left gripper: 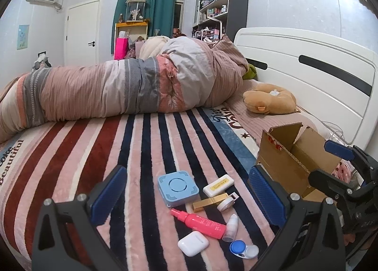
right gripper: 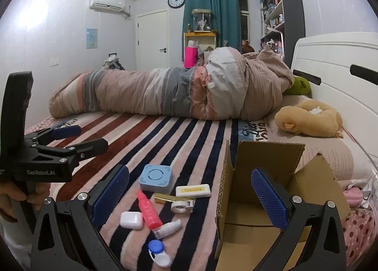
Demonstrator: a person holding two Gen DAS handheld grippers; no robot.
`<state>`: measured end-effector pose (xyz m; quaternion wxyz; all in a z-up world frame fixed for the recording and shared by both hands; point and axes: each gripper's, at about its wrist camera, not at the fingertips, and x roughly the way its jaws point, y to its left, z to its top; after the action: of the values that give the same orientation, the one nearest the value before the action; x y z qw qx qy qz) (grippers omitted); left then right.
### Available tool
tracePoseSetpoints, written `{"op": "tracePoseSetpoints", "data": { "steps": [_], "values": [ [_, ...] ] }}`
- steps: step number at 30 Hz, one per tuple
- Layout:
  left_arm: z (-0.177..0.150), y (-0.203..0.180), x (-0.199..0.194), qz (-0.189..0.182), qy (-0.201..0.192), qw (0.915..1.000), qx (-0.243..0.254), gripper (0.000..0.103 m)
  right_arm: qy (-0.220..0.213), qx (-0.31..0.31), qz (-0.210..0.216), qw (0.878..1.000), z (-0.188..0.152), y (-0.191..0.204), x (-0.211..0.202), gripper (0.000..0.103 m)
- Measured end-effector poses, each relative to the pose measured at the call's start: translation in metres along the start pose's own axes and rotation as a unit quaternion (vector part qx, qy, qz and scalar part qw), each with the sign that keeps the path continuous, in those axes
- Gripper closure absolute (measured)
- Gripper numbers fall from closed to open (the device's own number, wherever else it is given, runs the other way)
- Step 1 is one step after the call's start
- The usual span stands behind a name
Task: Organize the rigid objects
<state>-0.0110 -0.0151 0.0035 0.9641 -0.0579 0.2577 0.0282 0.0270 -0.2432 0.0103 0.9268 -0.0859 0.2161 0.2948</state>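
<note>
Bed with striped plush blanket (left gripper: 146, 148) carries everything. Open brown cardboard box (right gripper: 267, 190) stands flaps up, just right of the clutter; judged the collection bin, mouth kept clear for drops. Small items lie loosely grouped within easy reach: square blue plastic case (left gripper: 177, 187), pink spray bottle (left gripper: 200, 222), white earbud case (left gripper: 193, 243), blue-and-white contact lens case (left gripper: 243, 249). Left tool (left gripper: 189, 202) jaws apart, empty, over the clutter. Right tool (right gripper: 189, 197) jaws apart, empty, spanning the box's near wall.
</note>
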Motion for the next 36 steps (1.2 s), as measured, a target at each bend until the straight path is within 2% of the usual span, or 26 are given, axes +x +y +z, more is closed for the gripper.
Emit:
{"op": "tracePoseSetpoints", "data": {
  "steps": [36],
  "values": [
    [-0.0030, 0.0070, 0.0049, 0.009, 0.011, 0.9999, -0.003, 0.001, 0.005, 0.005, -0.002, 1.000, -0.0034, 0.0000, 0.0017, 0.000]
  ]
}}
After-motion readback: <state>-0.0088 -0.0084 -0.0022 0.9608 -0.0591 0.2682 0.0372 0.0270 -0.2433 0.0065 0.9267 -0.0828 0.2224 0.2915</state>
